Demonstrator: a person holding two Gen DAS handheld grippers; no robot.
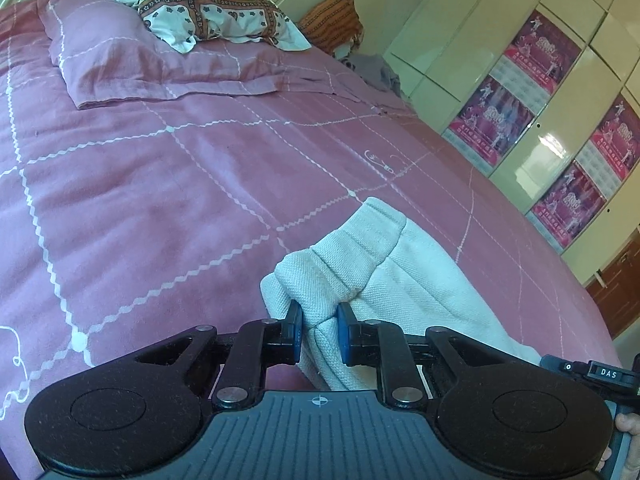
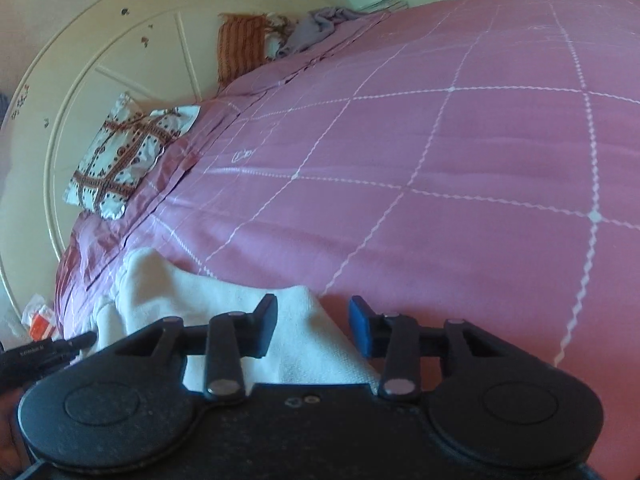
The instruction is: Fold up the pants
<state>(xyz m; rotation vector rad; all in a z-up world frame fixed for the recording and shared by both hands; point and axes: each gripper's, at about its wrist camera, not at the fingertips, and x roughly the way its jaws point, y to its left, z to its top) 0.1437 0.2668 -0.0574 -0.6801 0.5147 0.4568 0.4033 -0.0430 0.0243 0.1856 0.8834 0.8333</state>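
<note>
The white textured pants (image 1: pixel 400 280) lie bunched on a pink bedspread (image 1: pixel 160 200) with white zigzag lines. In the left wrist view my left gripper (image 1: pixel 319 312) is shut on a thick fold of the pants, its blue pads pressing into the cloth from both sides. The fold bulges up beyond the pads. In the right wrist view the pants (image 2: pixel 208 292) spread to the lower left over the bedspread (image 2: pixel 440 160). My right gripper (image 2: pixel 314 312) stands open just above their edge. The cloth passes under its left finger, and neither pad presses on anything.
A pink pillow (image 1: pixel 132 60) and a patterned white pillow (image 1: pixel 200 0) lie at the head of the bed by a cream headboard (image 2: pixel 100 60). An orange cushion (image 1: pixel 332 20) and a grey garment (image 1: pixel 376 68) sit at the far side. A glossy wardrobe with posters (image 1: pixel 540 92) stands beyond the bed.
</note>
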